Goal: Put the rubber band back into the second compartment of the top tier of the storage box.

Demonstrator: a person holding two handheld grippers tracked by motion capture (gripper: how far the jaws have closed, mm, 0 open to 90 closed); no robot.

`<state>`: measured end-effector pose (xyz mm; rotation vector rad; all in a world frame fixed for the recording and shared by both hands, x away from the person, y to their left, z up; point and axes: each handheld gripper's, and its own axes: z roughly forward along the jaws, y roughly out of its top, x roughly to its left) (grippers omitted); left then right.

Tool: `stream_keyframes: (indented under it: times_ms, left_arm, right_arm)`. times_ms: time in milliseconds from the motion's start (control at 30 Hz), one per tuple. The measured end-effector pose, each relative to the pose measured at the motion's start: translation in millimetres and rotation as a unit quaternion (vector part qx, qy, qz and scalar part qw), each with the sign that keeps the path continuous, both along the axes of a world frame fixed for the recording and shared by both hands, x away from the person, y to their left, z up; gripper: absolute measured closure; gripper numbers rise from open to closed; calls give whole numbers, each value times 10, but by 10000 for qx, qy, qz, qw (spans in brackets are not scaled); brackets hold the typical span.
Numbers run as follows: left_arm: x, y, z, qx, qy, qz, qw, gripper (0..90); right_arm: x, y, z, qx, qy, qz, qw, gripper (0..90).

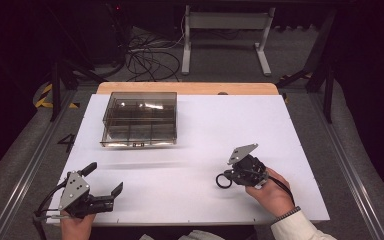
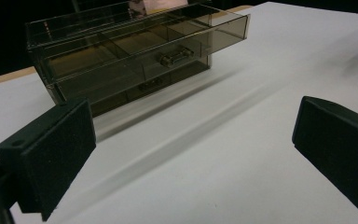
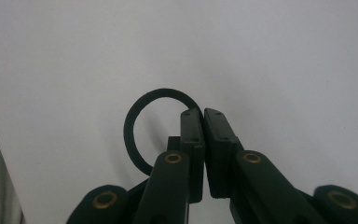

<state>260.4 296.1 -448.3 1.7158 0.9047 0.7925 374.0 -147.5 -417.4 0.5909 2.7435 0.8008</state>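
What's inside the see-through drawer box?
The drawer box has divided compartments that look empty through its smoky walls; its top drawer is pulled out. The lower drawer's contents are too dark to tell.

Dark room, grey floor (image 1: 290, 65), white table frame (image 1: 225, 22), tangled cables (image 1: 147, 57)

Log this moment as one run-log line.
right gripper: shut on black ring | left gripper: open, idle | drawer box: top drawer out

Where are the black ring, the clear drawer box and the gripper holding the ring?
black ring (image 3: 131, 122): right gripper view, on its left arc.
clear drawer box (image 1: 139, 122): high view, on its top panel.
right gripper (image 3: 203, 114): right gripper view, between its closed fingertips, clamped on the ring.
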Motion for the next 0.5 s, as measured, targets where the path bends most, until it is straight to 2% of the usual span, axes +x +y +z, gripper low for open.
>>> stream_keyframes:
  times_ms: [167,200,233,300,333,367,433,500]
  left_arm:
    - [-1,0,1,0,-6,2,10000,3]
    - [0,0,0,1,-3,2,10000,3]
    - [1,-1,-1,1,-1,3,10000,3]
    - [0,-2,0,9,-5,-4,10000,3]
    - [-1,-3,0,11,-5,-6,10000,3]
    - [-1,-2,0,5,-6,-1,10000,3]
    - [-1,2,0,2,-4,-1,10000,3]
    - [0,5,1,14,-8,-1,10000,3]
  right_arm:
    - [-9,-6,47,112,-105,-11,9999,874]
    - [-18,-15,92,271,-167,-4,9995,874]
    - [-18,-15,92,271,-167,-4,9995,874]
    - [-24,-26,139,439,-269,-51,9987,874]
    - [-26,-41,180,615,-336,-94,9975,874]
    - [-26,-41,180,615,-336,-94,9975,874]
    - [-23,-58,212,802,-406,-120,9959,874]
    - [-25,-85,256,1076,-512,-114,9928,874]
